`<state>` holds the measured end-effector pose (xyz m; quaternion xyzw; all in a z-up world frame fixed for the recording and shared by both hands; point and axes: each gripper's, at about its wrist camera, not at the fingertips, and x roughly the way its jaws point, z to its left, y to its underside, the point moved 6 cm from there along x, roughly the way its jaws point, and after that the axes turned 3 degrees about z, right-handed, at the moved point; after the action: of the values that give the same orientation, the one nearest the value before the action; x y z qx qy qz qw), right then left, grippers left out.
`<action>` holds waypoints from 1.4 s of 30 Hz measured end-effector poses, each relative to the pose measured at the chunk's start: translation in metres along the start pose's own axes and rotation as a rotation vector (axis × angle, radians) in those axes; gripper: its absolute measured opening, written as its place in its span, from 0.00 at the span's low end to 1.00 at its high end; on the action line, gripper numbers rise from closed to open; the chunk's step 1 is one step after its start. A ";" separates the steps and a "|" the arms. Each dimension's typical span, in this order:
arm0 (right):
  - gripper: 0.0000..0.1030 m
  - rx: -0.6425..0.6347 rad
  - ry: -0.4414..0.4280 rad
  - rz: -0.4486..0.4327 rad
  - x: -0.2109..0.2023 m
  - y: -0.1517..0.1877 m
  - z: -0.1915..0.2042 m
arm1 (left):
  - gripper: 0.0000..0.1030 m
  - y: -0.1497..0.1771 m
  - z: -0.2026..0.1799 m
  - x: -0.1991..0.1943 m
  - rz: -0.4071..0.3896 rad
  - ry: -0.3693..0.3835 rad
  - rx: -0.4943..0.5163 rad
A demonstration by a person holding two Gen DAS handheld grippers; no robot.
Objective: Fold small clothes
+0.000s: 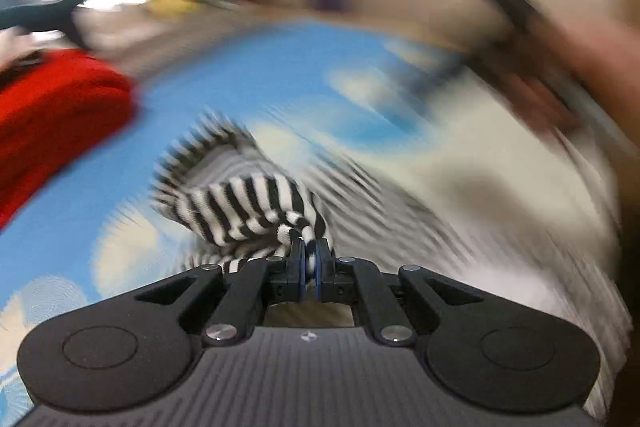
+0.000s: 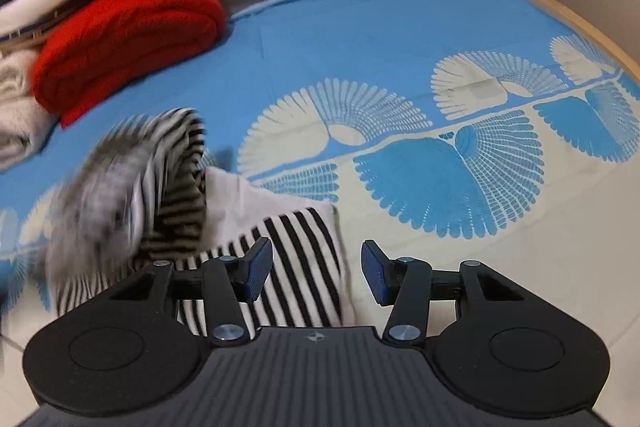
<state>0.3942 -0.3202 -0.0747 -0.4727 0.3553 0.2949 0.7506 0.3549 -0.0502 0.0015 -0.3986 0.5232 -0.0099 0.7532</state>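
While the left gripper [image 1: 309,247] pinches a bunched edge of the striped garment [image 1: 248,203], its two jaws sit almost together with the fabric caught between the blue pads. Tool angled downward toward the bed. Cloth rises off the tips and trails ahead and to the left, lifted clear of the blue sheet [image 1: 240,75]. Surroundings smeared by blur in this view; a red blanket [image 1: 60,115] lies far left of the tool. Ahead to the right, a dark blurred shape with a hand behind it, too smeared to read.

Right gripper [image 2: 317,273] tilted downward too, jaws parted about halfway, nothing between the pads. It hovers over the near part of the garment [image 2: 296,267]: the left finger [image 2: 256,267] overlaps the stripes, the right one sits above cream sheet [image 2: 400,27]. Left of the tool, the rest of the garment is raised and blurred. Red blanket [image 2: 128,35] far ahead, left.
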 end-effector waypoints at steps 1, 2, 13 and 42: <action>0.50 0.007 -0.002 -0.008 -0.002 0.000 0.000 | 0.08 0.017 -0.013 -0.007 0.074 0.024 0.028; 0.50 0.011 -0.005 -0.013 -0.003 0.001 0.001 | 0.08 0.029 -0.015 -0.012 0.120 0.021 0.007; 0.50 0.086 -0.183 0.158 0.022 0.031 0.024 | 0.33 0.079 0.090 0.051 0.220 -0.150 -1.202; 0.47 0.097 -0.232 0.366 0.054 0.062 0.020 | 0.41 0.176 0.127 0.008 0.187 -0.244 -1.451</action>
<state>0.3817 -0.2723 -0.1435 -0.3263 0.3604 0.4612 0.7422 0.3893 0.1415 -0.0952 -0.7483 0.3424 0.4468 0.3509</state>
